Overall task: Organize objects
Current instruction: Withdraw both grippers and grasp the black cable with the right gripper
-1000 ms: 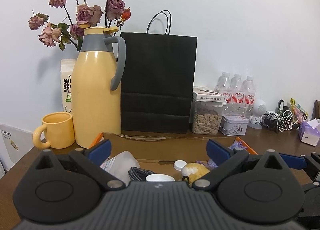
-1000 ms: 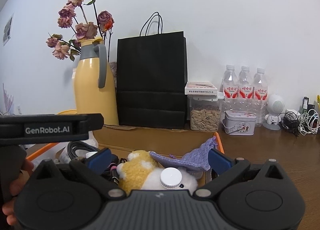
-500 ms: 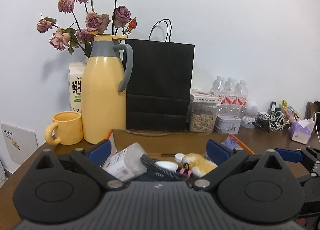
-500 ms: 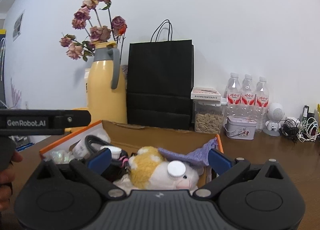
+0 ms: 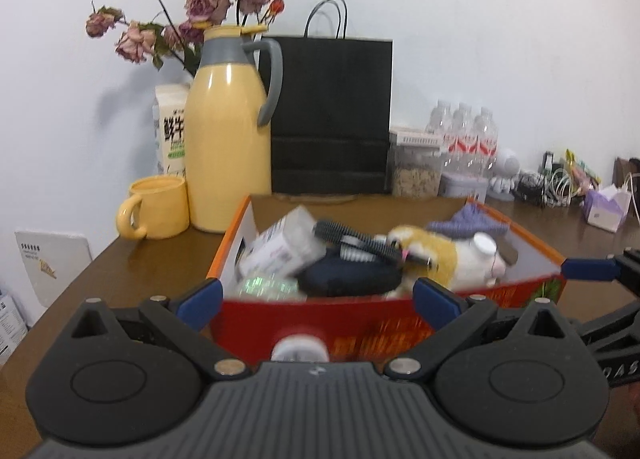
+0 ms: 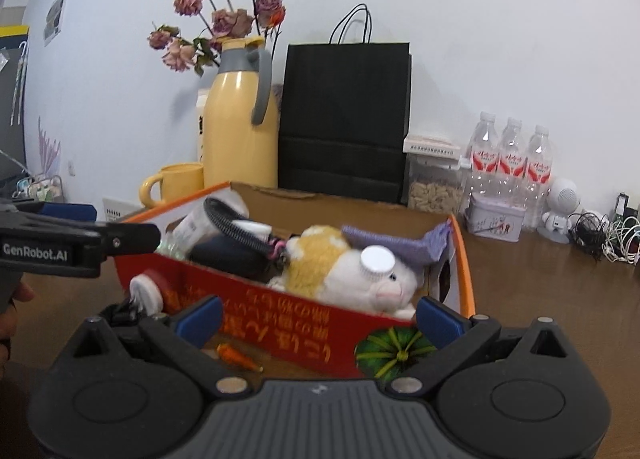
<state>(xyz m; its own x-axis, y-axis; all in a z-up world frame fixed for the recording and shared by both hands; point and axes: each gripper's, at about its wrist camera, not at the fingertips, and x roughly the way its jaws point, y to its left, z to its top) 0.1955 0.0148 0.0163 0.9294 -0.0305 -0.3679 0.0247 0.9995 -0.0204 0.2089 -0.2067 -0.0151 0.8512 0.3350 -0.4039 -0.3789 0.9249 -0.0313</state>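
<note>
A red and orange cardboard box [image 5: 400, 333] [image 6: 248, 299] stands on the brown table, packed with a yellow-white plush toy [image 5: 448, 255] [image 6: 340, 267], a white bottle [image 5: 284, 247], a ribbed black hose [image 6: 236, 231], a dark pouch [image 5: 352, 279] and a purple cloth [image 6: 392, 245]. A white cap [image 6: 377, 260] rests on the plush. My left gripper [image 5: 316, 305] is open just before the box's front wall, over a red-white round thing [image 5: 300, 345] [image 6: 146, 289]. My right gripper [image 6: 319, 317] is open before the box's front right part.
Behind the box stand a yellow jug [image 5: 228, 151], a yellow mug [image 5: 160, 213], dried roses, a black paper bag [image 6: 344, 119], a seed jar, a tin and three water bottles [image 6: 508, 167]. Cables and a tissue pack [image 5: 606, 209] lie at the right. A small orange piece [image 6: 236, 355] lies at the box's foot.
Both grippers have drawn back from above the box's contents towards me; its red front wall now shows between the fingers. The things in the box have stayed put.
</note>
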